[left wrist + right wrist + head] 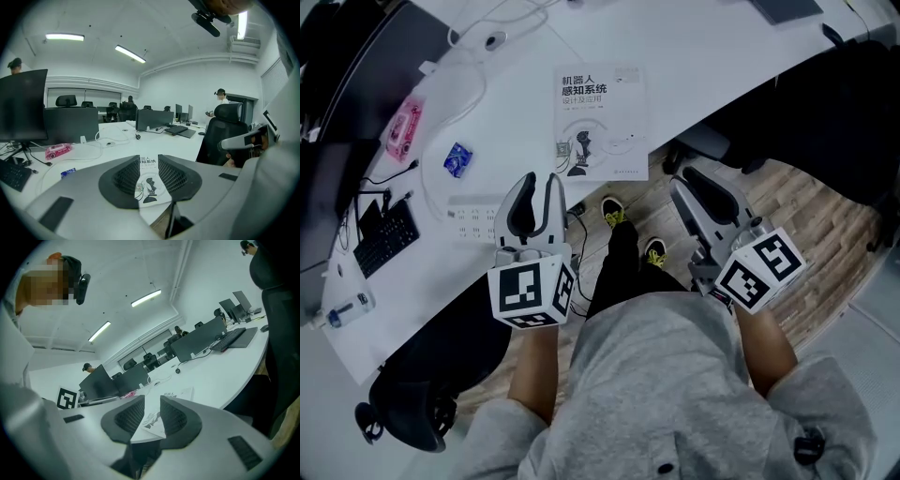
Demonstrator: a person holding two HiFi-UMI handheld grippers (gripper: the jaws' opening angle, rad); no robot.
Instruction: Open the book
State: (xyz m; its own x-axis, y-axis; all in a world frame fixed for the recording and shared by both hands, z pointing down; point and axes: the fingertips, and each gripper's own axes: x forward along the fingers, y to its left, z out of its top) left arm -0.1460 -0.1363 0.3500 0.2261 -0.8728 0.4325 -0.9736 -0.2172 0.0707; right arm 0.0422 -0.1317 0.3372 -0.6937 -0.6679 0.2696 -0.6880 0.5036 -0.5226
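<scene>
A closed book (pixel 600 122) with a white cover and dark print lies flat on the white desk (pixel 722 56), close to its curved front edge. My left gripper (pixel 539 180) hovers just short of the book's near left corner, jaws apart and empty. In the left gripper view the book (pixel 150 187) shows through the gap of that gripper (pixel 150 161). My right gripper (pixel 684 178) hangs off the desk edge, right of the book, also open with nothing in it. The right gripper view shows the book (pixel 180 393) beyond its jaws (pixel 152 404).
Left of the book lie a blue packet (pixel 457 159), a pink pack (pixel 403 128), a white power strip (pixel 473 217), a keyboard (pixel 386 236) and a small bottle (pixel 342 312). Cables loop at the back. A black office chair (pixel 412 394) stands below the desk edge.
</scene>
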